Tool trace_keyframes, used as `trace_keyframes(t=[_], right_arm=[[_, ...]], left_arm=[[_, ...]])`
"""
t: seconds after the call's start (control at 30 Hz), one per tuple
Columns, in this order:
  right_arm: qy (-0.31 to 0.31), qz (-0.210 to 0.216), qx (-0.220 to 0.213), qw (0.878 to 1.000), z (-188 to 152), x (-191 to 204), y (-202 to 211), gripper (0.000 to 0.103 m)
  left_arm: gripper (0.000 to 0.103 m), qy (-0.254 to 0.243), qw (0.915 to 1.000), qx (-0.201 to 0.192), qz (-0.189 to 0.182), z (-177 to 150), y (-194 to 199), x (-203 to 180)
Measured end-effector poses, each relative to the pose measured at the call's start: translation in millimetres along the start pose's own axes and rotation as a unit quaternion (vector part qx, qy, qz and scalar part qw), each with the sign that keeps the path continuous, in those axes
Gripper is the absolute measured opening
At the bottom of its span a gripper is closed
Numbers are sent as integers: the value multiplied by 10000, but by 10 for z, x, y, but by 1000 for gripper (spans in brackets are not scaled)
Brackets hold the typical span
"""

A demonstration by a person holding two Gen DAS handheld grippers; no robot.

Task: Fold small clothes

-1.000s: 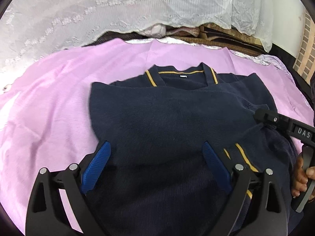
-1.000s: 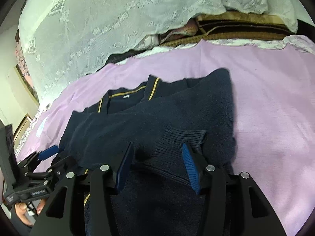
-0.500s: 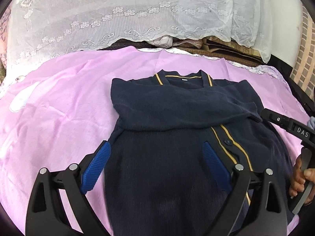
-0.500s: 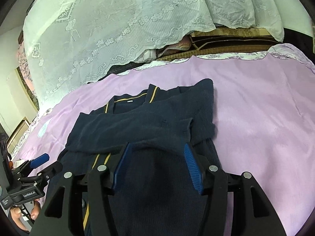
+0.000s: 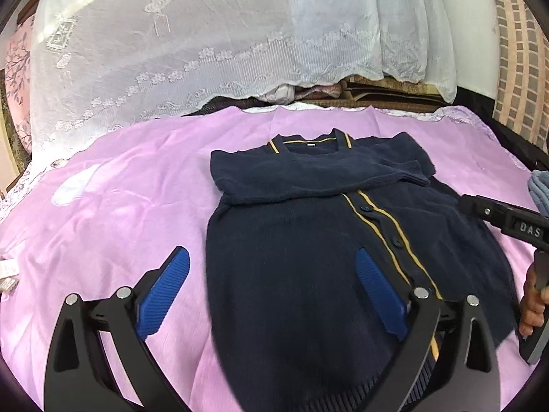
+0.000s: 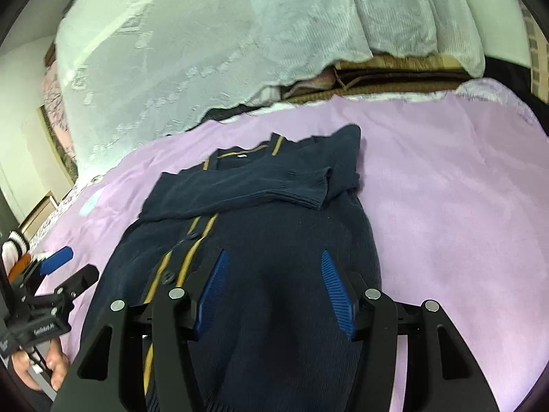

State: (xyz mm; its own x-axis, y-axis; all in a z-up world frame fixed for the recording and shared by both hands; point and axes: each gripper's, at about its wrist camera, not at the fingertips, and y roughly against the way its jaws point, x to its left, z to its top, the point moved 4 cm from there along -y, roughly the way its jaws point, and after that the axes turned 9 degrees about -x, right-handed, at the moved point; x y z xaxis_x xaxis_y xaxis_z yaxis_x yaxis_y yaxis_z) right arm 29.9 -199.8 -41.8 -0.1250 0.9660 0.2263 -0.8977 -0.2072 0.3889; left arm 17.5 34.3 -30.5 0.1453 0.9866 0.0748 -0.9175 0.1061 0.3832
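Left wrist view first. Navy cardigan [image 5: 308, 240] spread flat on pink sheet [image 5: 120, 206], collar toward 12 o'clock, hem toward 6 o'clock. Both sleeves folded across the chest, one cuff ending near 2 o'clock. Yellow trim and buttons running down the front from centre toward 5 o'clock. Left gripper [image 5: 272, 292] poised over the lower half of the garment, jaws spread wide, nothing between them; left blue pad [image 5: 164, 295] over bare sheet just beside the cardigan's edge, the other pad over the knit. Cannot tell whether either pad touches the fabric. Right gripper [image 5: 501, 219] entering from 3 o'clock, only its black body and the holding hand [image 5: 533, 305] visible, jaws out of sight there. White lace cover [image 5: 206, 51] heaped at 12 o'clock beyond the sheet. Grey cloth at the 3 o'clock edge.

Right wrist view next. Same cardigan [image 6: 274, 240] filling the centre, collar at 12 o'clock, folded sleeve cuff at about 1 o'clock of centre. Right gripper [image 6: 272, 292] above the lower body of the garment, jaws spread apart and empty, both blue pads over the knit. Left gripper [image 6: 68, 267] at 9 o'clock over the pink sheet [image 6: 446, 206], jaws apart. Lace cover [image 6: 206, 51] at 12 o'clock.
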Motion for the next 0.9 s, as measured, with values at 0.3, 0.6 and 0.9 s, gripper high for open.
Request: trace_keyframes(t=[0.3,0.6,0.9], right_arm=[[89,122,-286,9995,-191,46,567,63],[-866,288,-478,9947,-341,-379,1007,67],[-2223,843,-19,9713,-597,-828,1048,70]], left_arm=[[96,137,9996,-220,-76,-102,364,26],[98,1093,9820,397,-1487,-329,511,157],[98,2139,9232,1364,-2888,-709,484,301]])
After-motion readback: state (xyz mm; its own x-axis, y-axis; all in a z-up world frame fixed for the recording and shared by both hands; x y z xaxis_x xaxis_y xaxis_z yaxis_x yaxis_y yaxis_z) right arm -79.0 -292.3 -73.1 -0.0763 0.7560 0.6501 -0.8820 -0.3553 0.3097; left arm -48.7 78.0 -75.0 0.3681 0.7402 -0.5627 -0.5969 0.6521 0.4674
